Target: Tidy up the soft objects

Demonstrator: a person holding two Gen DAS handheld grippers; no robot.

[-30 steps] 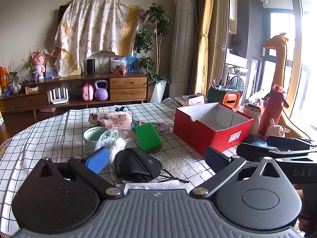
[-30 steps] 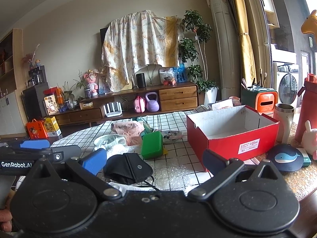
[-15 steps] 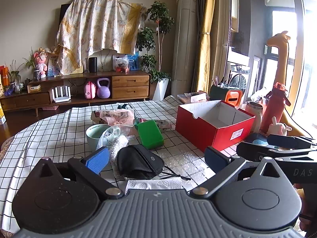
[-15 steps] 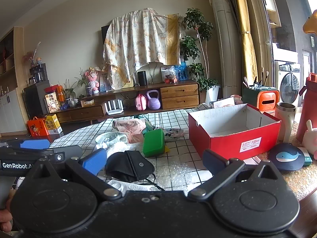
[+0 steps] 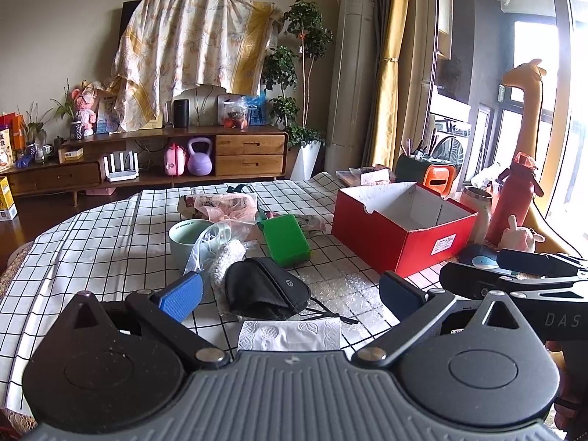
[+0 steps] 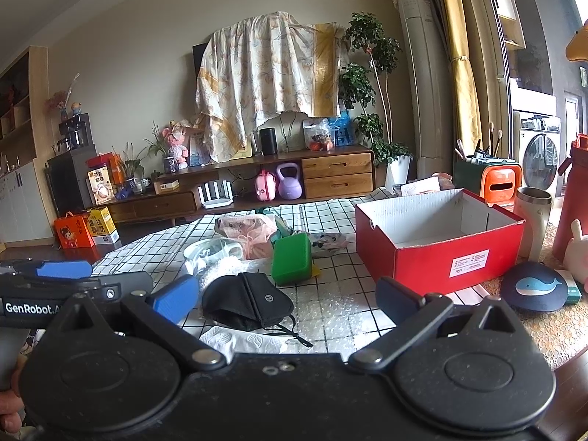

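Grippers hang side by side above the near table edge, left gripper [image 5: 290, 292] and right gripper [image 6: 288, 296] both spread apart and empty, probably lining up on the black mask [image 5: 262, 288] at twelve o'clock, red box [image 5: 402, 229] waiting at two.

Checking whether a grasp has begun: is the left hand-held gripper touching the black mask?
Apart. In the left wrist view the left hand-held gripper is open, and checked tablecloth shows between each pad and the black mask.
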